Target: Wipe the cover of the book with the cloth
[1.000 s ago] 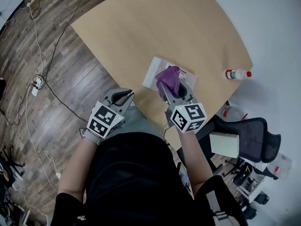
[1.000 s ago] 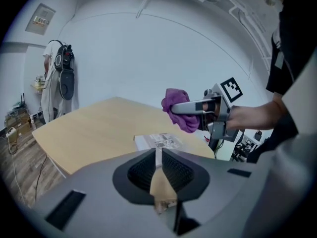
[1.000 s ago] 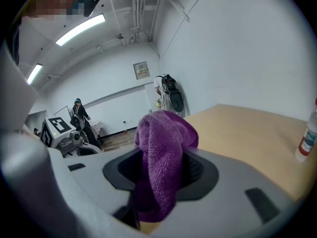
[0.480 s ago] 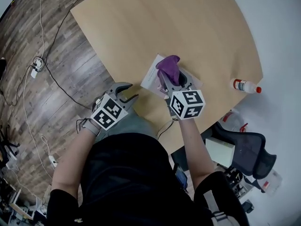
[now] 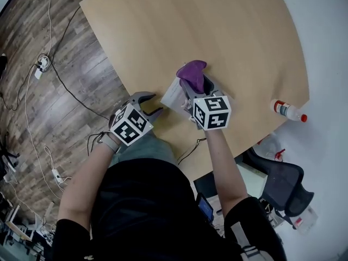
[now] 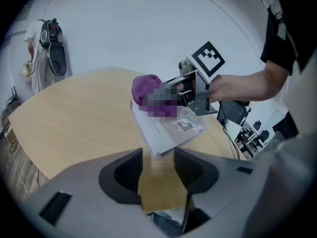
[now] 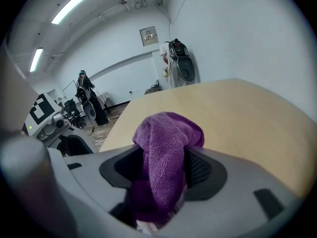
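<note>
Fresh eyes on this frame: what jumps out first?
The purple cloth jumps out, bunched between the right gripper's opening jaws on top of the white book, near the table's edge closest to the person. The left gripper points at the book's near corner, its jaws opening with nothing between them. A small red-capped bottle lies alone at the table's right edge.

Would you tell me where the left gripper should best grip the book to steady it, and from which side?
Probably its near corner, which points at the left gripper, approached low from the near edge of the table. The book lies flat, so only its edges offer a bite, and the cloth covers the far part. The fingers are opening, nothing between them.
</note>
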Available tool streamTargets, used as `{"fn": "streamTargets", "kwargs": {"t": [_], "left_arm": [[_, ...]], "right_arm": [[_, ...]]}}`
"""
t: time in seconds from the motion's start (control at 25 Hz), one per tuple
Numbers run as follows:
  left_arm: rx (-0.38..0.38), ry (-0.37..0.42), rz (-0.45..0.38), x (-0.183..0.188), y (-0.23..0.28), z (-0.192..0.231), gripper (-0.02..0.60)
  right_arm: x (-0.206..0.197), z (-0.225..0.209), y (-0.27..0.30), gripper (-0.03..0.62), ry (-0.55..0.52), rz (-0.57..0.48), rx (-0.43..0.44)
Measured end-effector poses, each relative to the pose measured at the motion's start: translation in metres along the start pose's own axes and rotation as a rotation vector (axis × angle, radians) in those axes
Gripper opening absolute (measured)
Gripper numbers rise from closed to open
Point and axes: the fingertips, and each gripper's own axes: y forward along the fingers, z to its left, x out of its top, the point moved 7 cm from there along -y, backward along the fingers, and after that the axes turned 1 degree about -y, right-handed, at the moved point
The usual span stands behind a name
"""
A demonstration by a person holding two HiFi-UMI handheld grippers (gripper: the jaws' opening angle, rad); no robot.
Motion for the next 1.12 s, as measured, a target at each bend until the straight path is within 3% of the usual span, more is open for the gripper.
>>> {"fn": "streamTargets", "kwargs": {"t": [0.28,0.44,0.48,0.56,0.6,0.72,1.12], "left_arm": [[-0.048,-0.013,0.038,-0.007,0.016,-0.003,0.195],[-0.057,-0.019,0.041,-0.006,0.022,-0.003,0.195],[-0.058,-0.021,0.042,-0.006,0.023,-0.002,0.195],[-0.057,-0.019,0.047,-0.007,0.026,-0.001,0.195],[-0.054,-0.015,0.051,-0.007,0.027,-0.001,0.195],[-0.032,-0.003,0.054,-0.006,0.030,0.000,0.192],[0.007,0.060,0.031,-0.005,0.036,-0.006,0.121]], "right_arm": [[0.006,-0.004,-0.007,0.273,-0.057,-0.015,-0.026],[0.027,0.000,-0.019,0.270,-0.220,-0.079,-0.054],[0.030,0.001,-0.016,0.261,-0.266,-0.075,-0.051],[0.030,0.004,-0.005,0.153,-0.321,-0.047,-0.036],[0.028,0.004,0.002,0.138,-0.328,-0.028,-0.026],[0.020,0.000,0.017,0.116,-0.301,0.011,0.003],[0.005,0.006,0.018,0.097,-0.196,-0.057,0.020]]}}
